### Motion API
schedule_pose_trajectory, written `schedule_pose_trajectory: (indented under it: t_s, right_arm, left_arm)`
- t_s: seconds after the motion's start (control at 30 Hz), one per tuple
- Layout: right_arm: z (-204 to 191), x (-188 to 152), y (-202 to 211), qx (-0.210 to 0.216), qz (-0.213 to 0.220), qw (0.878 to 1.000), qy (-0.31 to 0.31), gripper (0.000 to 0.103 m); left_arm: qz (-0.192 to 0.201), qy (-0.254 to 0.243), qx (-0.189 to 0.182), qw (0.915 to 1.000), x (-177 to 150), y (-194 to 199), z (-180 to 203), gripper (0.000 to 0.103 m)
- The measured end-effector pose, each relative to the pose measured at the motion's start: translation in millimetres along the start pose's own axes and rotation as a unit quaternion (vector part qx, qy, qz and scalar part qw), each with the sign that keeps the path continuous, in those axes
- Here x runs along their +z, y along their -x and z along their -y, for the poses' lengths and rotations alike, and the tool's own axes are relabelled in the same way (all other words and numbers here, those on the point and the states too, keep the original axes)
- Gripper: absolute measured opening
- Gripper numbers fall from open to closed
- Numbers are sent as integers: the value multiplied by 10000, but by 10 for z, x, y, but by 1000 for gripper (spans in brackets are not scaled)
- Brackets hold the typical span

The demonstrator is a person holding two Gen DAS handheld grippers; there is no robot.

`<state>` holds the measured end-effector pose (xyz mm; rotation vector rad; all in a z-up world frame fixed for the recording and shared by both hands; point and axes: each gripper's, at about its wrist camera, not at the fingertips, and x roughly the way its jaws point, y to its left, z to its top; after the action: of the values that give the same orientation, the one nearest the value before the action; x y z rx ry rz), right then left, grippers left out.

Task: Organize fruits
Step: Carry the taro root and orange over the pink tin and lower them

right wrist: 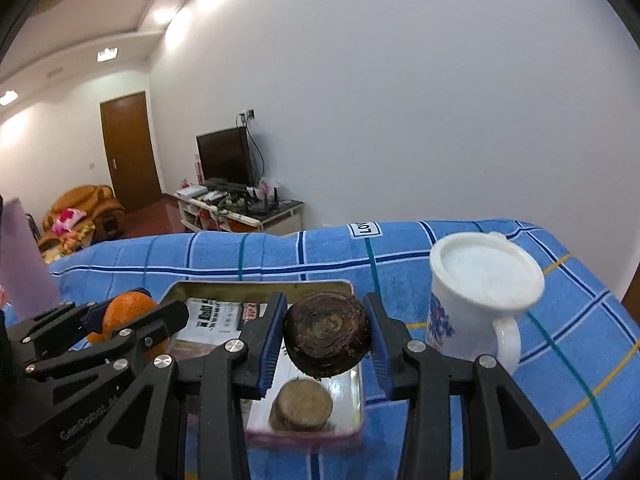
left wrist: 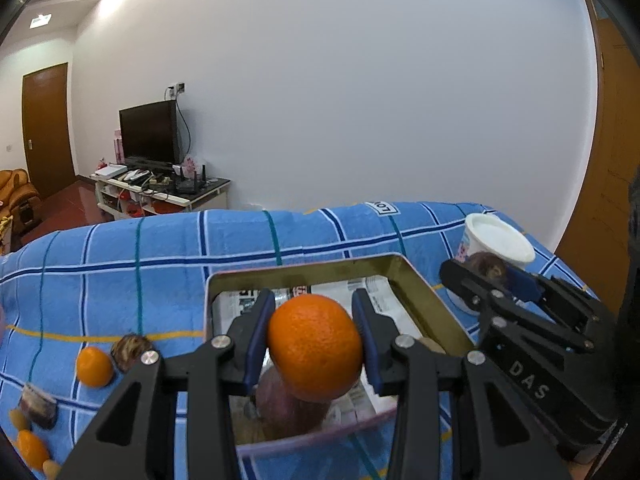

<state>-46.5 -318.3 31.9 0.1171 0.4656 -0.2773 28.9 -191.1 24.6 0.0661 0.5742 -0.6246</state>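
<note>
My left gripper (left wrist: 314, 320) is shut on an orange (left wrist: 316, 344) and holds it above a shallow tin tray (left wrist: 304, 266) lined with newspaper. A purplish fruit (left wrist: 288, 404) lies in the tray under the orange. My right gripper (right wrist: 326, 328) is shut on a dark brown round fruit (right wrist: 326, 334) over the same tray (right wrist: 260, 286), where a tan-brown piece (right wrist: 302, 404) lies. Each view shows the other gripper beside it: the right gripper (left wrist: 486, 270) at the tray's right, the left gripper (right wrist: 152, 306) with its orange (right wrist: 120, 314) at the left.
A white mug (right wrist: 480, 292) stands right of the tray on the blue checked cloth (left wrist: 120, 280). Loose on the cloth at left lie a small orange (left wrist: 94, 366), a brown fruit (left wrist: 130, 350), another brown fruit (left wrist: 38, 404) and more orange ones (left wrist: 32, 448). A pale purple panel (right wrist: 20, 252) stands far left.
</note>
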Motion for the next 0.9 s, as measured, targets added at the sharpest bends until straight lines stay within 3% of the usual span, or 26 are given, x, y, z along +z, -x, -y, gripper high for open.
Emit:
schedule_pose_trajectory:
  t_s: [0.2,0.43,0.53,0.9]
  right_arm:
    - [-36,143,-339,-10,-263,9996,-123,42]
    - [-155,73,-551,7,-432,9991,21,42]
    - [-126,45,-632,64,-582,9983,-38,42]
    - [-141,-52,-910,208,-1092,9938,19,42]
  left_arm:
    - [-116,136,41,9998,86,-197,-110,41]
    - [-245,167,264,9992,92,-343,-209,41]
    - [-358,250,197,9989,71,-423,-256,41]
    - [-719,56,556,9958,-9,-633,-266,41]
